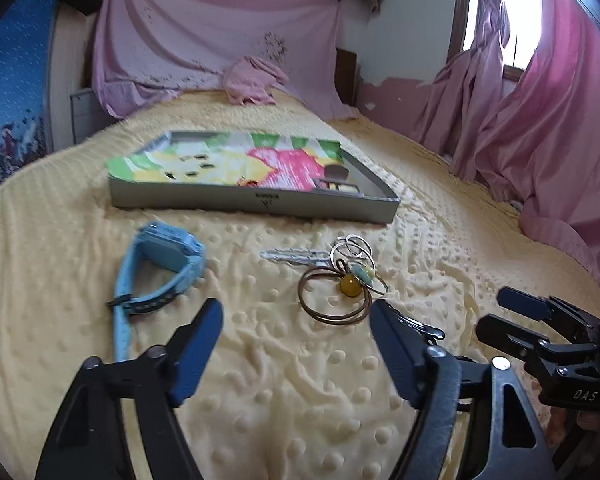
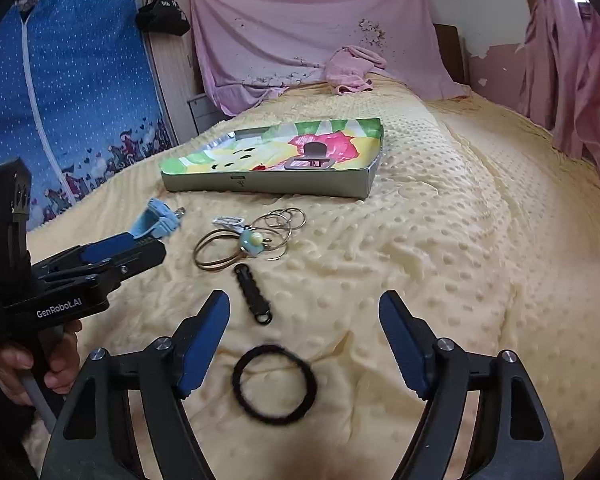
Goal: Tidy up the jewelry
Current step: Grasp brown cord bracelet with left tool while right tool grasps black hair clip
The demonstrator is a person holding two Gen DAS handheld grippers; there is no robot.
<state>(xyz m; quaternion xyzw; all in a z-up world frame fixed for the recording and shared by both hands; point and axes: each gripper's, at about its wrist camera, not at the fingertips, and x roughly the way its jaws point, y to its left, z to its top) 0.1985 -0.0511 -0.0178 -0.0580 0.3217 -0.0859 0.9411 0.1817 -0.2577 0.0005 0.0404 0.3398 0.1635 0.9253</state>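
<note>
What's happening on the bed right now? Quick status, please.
Left tool open, empty. Right tool open over black hair tie. Tray beyond, nothing blocking.

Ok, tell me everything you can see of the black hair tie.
The hair tie is a closed black loop, elastic fabric by its look and slightly blurred. It lies flat on the yellow dotted blanket, roughly round. It sits just ahead of the right gripper, whose open fingers are not touching it. The black clip lies just beyond, apart from it. Only the blanket touches it.
</note>
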